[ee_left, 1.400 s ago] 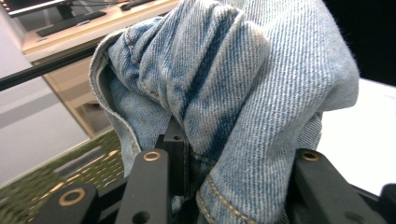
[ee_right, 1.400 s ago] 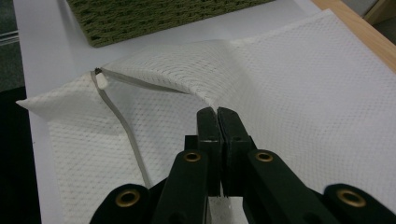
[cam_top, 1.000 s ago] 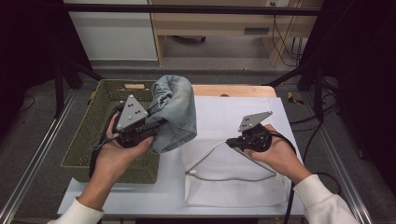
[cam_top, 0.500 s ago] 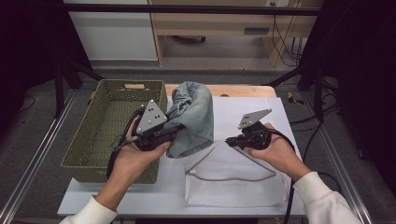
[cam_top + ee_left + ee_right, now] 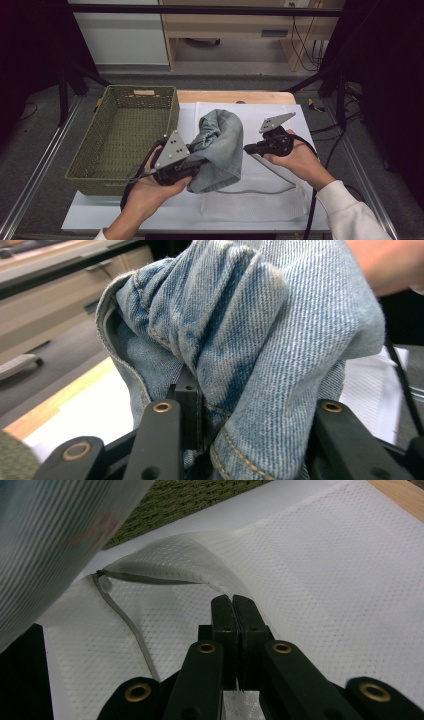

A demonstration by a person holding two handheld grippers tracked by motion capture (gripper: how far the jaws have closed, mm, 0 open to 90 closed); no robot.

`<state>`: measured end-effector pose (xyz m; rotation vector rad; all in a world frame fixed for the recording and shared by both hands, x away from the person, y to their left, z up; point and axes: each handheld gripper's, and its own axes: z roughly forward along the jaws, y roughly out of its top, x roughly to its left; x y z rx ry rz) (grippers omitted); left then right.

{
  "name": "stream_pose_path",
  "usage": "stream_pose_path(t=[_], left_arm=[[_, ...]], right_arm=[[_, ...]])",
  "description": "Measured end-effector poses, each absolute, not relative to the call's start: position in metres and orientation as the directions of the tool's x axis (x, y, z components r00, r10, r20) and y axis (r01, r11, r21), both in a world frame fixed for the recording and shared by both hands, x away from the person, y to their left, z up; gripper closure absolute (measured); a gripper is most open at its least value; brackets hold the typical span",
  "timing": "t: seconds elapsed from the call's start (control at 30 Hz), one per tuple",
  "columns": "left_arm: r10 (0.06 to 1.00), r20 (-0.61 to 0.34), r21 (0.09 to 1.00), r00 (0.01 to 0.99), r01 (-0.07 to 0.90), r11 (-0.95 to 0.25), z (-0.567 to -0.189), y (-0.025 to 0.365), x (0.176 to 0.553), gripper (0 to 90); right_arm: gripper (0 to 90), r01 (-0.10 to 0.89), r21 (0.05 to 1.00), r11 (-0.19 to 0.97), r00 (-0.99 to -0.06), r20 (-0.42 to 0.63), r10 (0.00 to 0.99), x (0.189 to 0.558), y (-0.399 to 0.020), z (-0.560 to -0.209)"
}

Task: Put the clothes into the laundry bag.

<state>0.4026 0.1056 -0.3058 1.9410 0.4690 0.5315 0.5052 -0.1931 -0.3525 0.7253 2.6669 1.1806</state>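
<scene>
A bunched pair of blue jeans [image 5: 222,145] hangs over the white table sheet, just right of the basket. My left gripper [image 5: 199,162] is shut on the denim's lower left part. In the left gripper view the jeans [image 5: 280,340] bulge between the jaws of the left gripper [image 5: 250,430]. A white mesh bag [image 5: 260,205] lies flat at the table's front. My right gripper [image 5: 248,148] is shut on its lifted upper edge. In the right gripper view the right gripper [image 5: 233,602] pinches that edge and the mesh bag [image 5: 320,580] arches open below it.
A green woven basket [image 5: 80,165] stands on the left side of the table, with nothing in it. The bag's grey drawstring [image 5: 125,620] loops along its mouth. A wooden strip [image 5: 230,96] borders the table's far edge.
My left gripper has carried the jeans rightward and a little down, from over the basket's right rim to beside the right gripper. The right gripper has stayed in place.
</scene>
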Motion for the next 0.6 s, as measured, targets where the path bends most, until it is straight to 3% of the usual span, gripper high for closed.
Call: stream_pose_path(t=[0.27, 0.6], left_arm=[[0.468, 0.170, 0.898, 0.867, 0.059, -0.436, -0.313, 0.086, 0.389, 62.7], [0.393, 0.122, 0.898, 0.911, 0.068, -0.436, -0.328, 0.069, 0.371, 62.6]], right_arm=[[89.4, 0.388, 0.737, 0.553, -0.867, 0.088, 0.491, 0.510, -0.197, -0.353], [89.4, 0.391, 0.730, 0.560, -0.865, 0.083, 0.495, 0.513, -0.199, -0.355]])
